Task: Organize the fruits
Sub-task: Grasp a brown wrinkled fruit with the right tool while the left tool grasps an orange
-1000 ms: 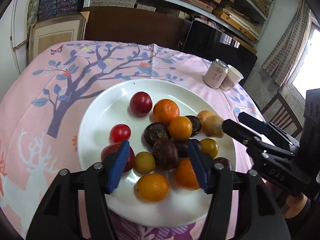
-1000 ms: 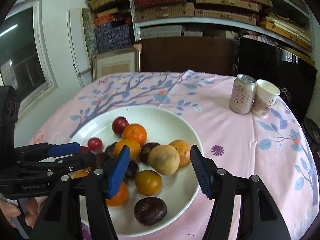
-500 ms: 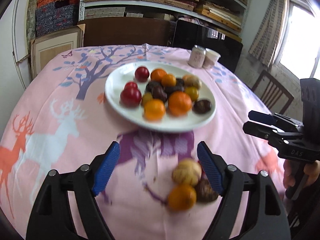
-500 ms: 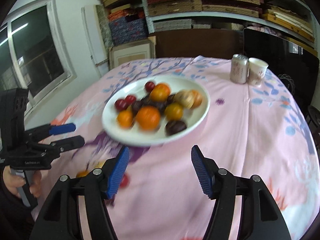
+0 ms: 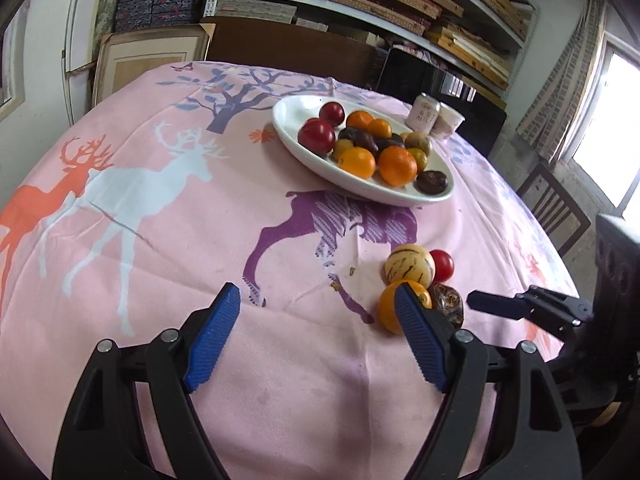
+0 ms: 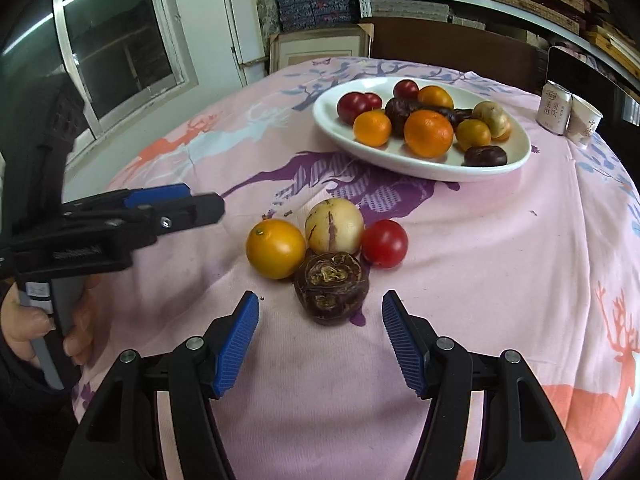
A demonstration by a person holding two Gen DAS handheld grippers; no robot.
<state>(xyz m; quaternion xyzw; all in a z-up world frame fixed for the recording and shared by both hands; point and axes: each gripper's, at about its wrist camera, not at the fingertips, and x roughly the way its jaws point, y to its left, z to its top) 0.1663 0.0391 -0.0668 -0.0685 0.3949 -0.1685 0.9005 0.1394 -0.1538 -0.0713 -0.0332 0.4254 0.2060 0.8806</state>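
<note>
A white plate (image 5: 288,114) (image 6: 324,114) holds several oranges, red plums and dark fruits at the far side of the table. Near me on the cloth lie a loose orange (image 6: 275,248) (image 5: 387,310), a pale striped melon (image 6: 334,226) (image 5: 409,265), a red tomato (image 6: 385,243) (image 5: 443,265) and a dark purple fruit (image 6: 332,287) (image 5: 448,304). My right gripper (image 6: 318,340) is open and empty, just short of the dark fruit. My left gripper (image 5: 316,334) is open and empty, left of the loose fruits; its right finger overlaps the orange in view.
A drink can (image 5: 423,114) (image 6: 555,108) and a paper cup (image 5: 448,126) (image 6: 584,122) stand beyond the plate. The round table wears a pink deer-print cloth (image 5: 160,200). A wooden chair (image 5: 554,206) stands at the right; shelves and boxes are behind.
Both grippers have pulled back from over the plate toward the near side of the table. The loose fruits on the cloth have come into view in front of them.
</note>
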